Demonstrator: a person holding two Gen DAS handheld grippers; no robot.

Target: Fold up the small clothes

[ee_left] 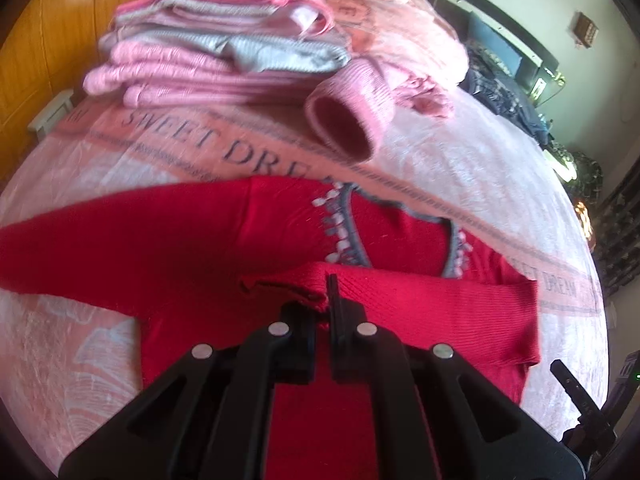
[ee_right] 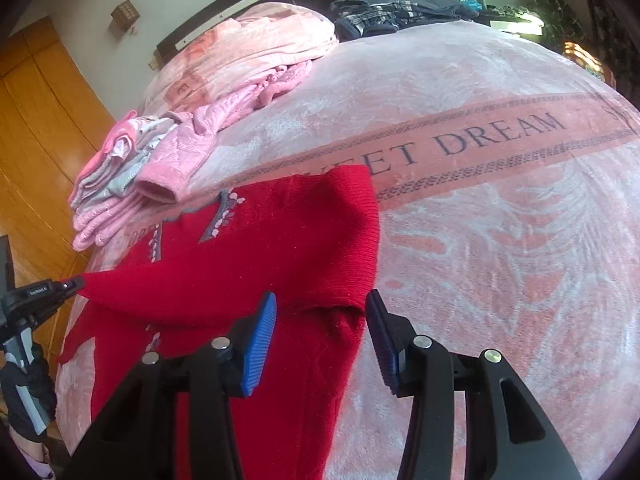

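We see the bed under a pink "SWEET DREAM" blanket, with a red sweater spread directly ahead of both tools. Beyond it and to the left, a pile of folded pink and grey clothes suggests several items are done. The sweater is mid-fold: one sleeve lies across the chest, the other is still out flat.

Left hand-held gripper: clamped on the cuff of the crossed sleeve. Right hand-held gripper: fingers apart, over the sweater's right edge, holding nothing.

Only the right view shows the blue finger pads; only the left shows the flat sleeve.
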